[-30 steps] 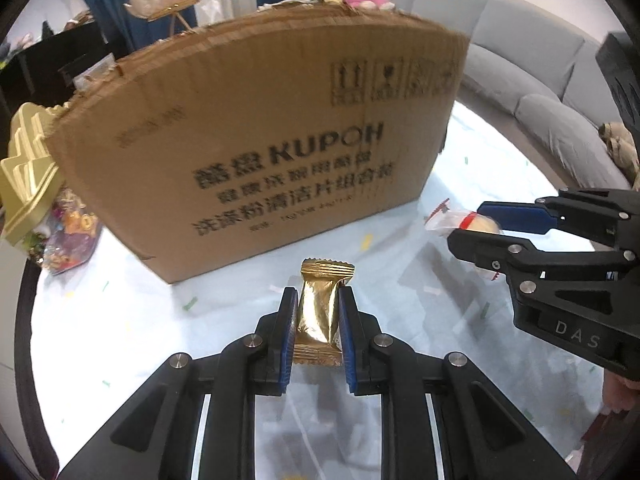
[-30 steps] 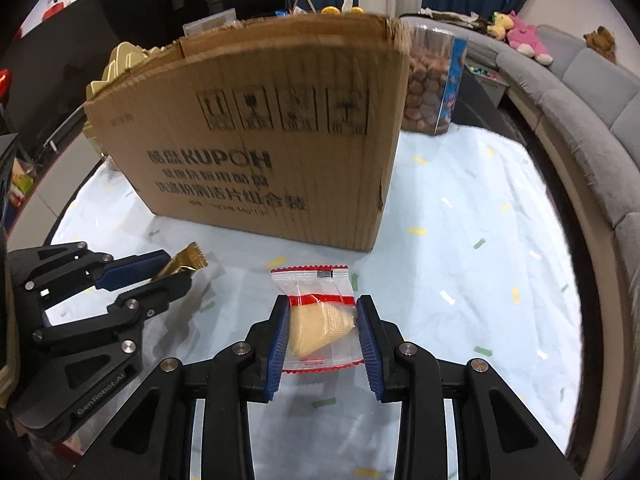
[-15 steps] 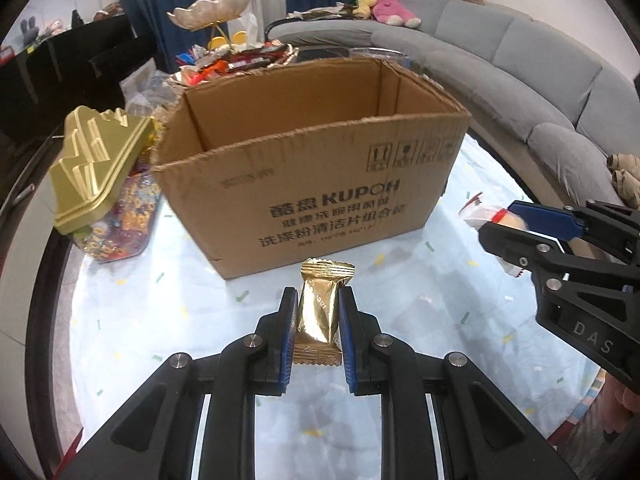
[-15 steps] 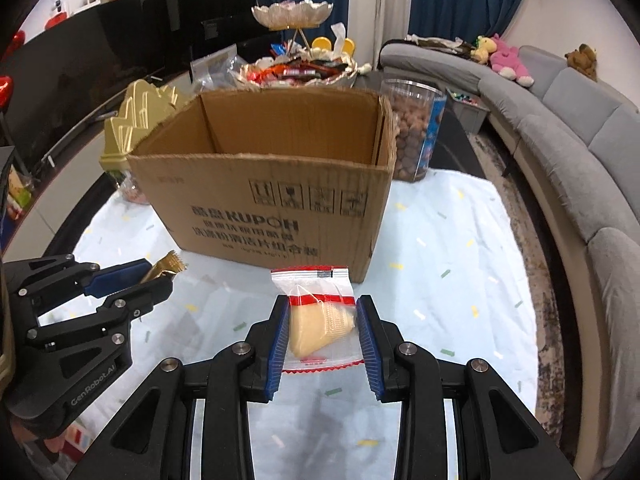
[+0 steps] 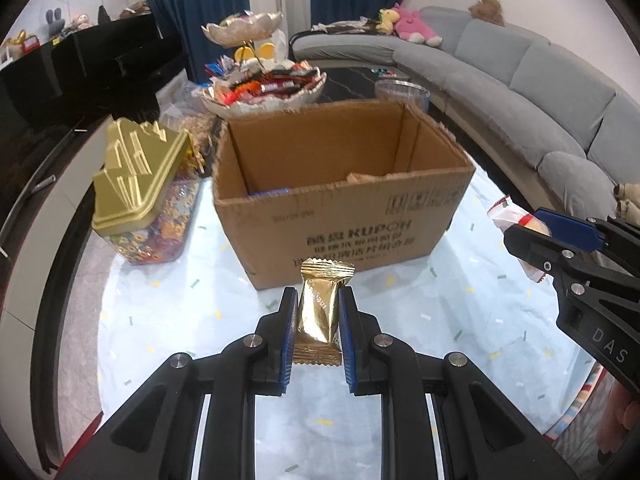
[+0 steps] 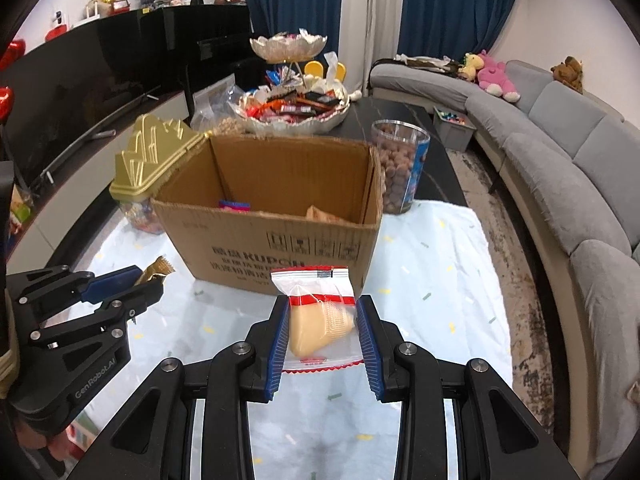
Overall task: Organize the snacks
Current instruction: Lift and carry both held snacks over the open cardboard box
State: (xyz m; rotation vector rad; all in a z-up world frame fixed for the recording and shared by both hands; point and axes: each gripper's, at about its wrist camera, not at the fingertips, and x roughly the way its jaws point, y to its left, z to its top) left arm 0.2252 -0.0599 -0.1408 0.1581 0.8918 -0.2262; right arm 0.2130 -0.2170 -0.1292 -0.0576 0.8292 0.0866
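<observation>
Both claws are loaded and held in the air over the near part of the table [image 6: 448, 264], in front of the open box [image 5: 340, 216], which stands toward the table's far edge. The left claw [image 5: 318, 316] is pinched nearly shut on a gold packet [image 5: 320, 312], its pads pressing the packet's two long sides so that it stands upright, one crimped end above the fingertips and the other below. The right claw [image 6: 322, 328] is closed, with a wider gap, on a clear packet [image 6: 318, 316] with a red band and a pale wedge-shaped snack inside; this too stands with its long axis along the fingers. The relation that matters is claw to box mouth: from each wrist view the box lies straight ahead and lower, its near wall facing the claws and its opening visible past that wall, with a few wrapped items already on the floor inside. The left claw faces the left half of the near wall, the right claw the right corner, and neither looks clearly nearer. I judge the coming move to be a forward carry over the near rim, then a release. A gold-lidded jar [image 5: 140, 196] stands just beside the box's left wall and a tub of nuts [image 6: 400, 172] behind its right corner, both clear of the path.
</observation>
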